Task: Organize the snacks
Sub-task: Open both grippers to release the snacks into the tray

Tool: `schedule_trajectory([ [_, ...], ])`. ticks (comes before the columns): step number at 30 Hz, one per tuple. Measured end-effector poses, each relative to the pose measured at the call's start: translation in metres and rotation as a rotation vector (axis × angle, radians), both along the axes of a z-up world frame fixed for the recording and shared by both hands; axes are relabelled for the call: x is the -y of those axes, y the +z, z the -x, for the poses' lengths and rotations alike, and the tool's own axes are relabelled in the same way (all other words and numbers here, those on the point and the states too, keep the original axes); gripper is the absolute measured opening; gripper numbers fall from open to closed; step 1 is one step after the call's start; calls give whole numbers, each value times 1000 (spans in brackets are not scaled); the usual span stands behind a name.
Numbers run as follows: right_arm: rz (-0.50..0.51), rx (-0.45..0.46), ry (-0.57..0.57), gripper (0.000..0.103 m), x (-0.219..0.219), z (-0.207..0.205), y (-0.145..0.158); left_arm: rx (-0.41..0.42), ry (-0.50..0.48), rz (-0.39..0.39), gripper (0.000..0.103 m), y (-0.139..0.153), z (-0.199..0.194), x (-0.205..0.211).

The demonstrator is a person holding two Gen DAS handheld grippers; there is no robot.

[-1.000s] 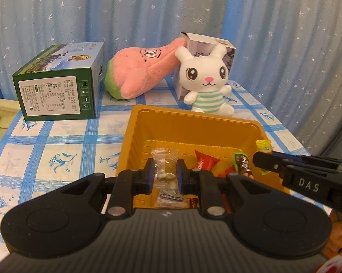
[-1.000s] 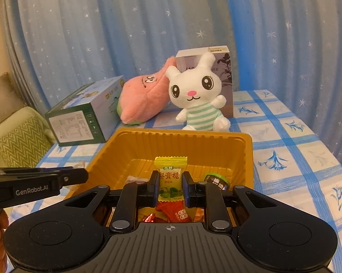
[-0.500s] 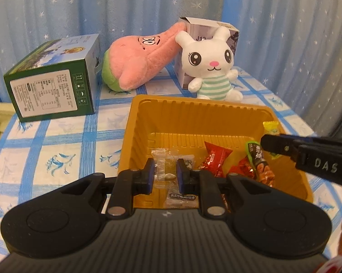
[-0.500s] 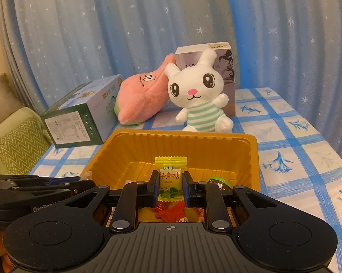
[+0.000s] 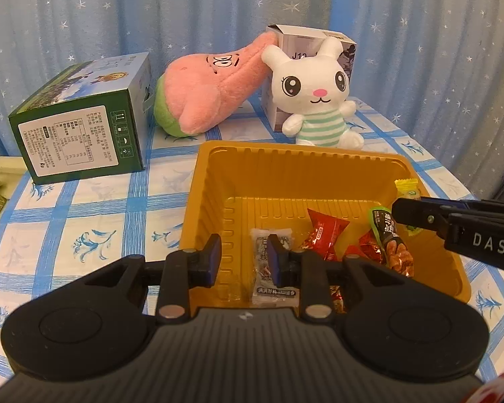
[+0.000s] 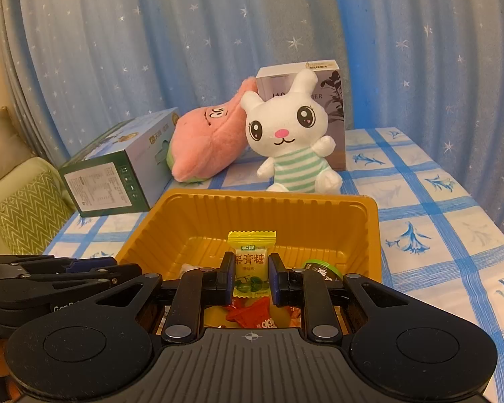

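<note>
Since the frame half a second back, my left gripper (image 5: pixel 243 257) has let go of the clear-wrapped snack (image 5: pixel 272 270): its jaws are opening, nothing is pinched between them, and the packet now lies on the floor of the yellow tray (image 5: pixel 285 158), partly behind the right finger. The view has also dipped toward the tray.

My right gripper (image 6: pixel 251 274) is pressed onto the yellow candy (image 6: pixel 251 262), gripping its lower half while the crimped top stands upright above the pads, over the tray's near part. In the left view that same candy (image 5: pixel 408 189) shows at the tray's right wall, behind the right gripper's black finger marked DAS.

Also in the tray are a red wrapped snack (image 5: pixel 324 231), a green-and-black nut packet (image 5: pixel 388 238) leaning beside it, and more red wrappers underneath, too jumbled for me to count.

The tray sits on a table with a blue-and-white checked cloth (image 5: pixel 94 208). Behind the tray sits a white bunny plush (image 5: pixel 314 97) in a green striped shirt, leaning against a grey box (image 5: pixel 305 38). A pink star plush (image 5: pixel 211 90) lies tilted, its tip against that box. To the left lies a green carton (image 5: pixel 81 134). A blue starred curtain (image 5: pixel 151 10) hangs behind everything.
</note>
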State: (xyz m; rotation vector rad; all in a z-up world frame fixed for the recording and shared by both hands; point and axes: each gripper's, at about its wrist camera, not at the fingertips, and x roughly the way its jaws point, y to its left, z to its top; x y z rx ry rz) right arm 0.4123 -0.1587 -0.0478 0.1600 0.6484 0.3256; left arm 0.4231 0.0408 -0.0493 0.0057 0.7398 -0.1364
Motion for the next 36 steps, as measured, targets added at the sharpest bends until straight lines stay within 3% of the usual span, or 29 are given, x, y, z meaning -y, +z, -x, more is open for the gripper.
schedule_trajectory([
  [25,-16,-15,15,21,-5,1,-3,-4,4,10,26,0,1,-1],
  [32,-79,-12,13,21,1,-4,-4,-4,5,9,29,0,1,-1],
  [33,-101,-21,8,25,4,-5,-5,-4,5,8,30,-1,1,-1],
  [34,-122,-27,-8,42,7,-6,-5,-4,5,8,31,-1,2,-2],
  [36,-152,-26,-40,59,14,-7,-5,-5,7,6,32,-3,2,-3],
])
